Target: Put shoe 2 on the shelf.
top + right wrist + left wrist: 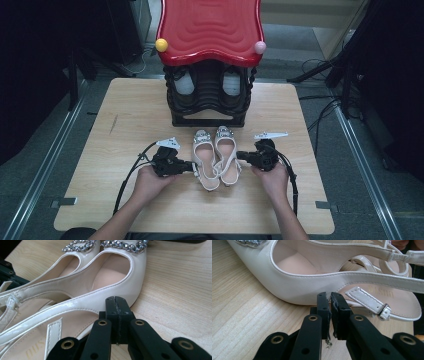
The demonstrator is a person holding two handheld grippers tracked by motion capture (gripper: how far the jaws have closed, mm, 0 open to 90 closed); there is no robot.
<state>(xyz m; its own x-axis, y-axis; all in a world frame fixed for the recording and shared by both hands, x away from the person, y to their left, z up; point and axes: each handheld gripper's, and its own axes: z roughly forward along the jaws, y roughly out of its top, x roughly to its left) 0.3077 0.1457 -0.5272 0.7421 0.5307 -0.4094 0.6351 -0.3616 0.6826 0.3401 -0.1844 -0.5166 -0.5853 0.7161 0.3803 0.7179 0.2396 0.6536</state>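
Two cream slingback shoes with jewelled buckles lie side by side on the wooden table [130,115], toes toward the rack. My left gripper [192,166] is shut, its tips [329,295] against the outer side of the left shoe [205,160] [294,285], with nothing between the pads. My right gripper [239,156] is shut too, its tips [116,299] resting at the outer side of the right shoe [227,155] [120,287]. The left shoe [72,262] lies just beyond it in the right gripper view.
A black shoe rack [210,115] with a red wavy top [210,30] stands at the table's far edge, right behind the shoes. White shoes [184,84] sit inside it. A yellow ball [161,45] and a pink ball [260,47] mark its front corners.
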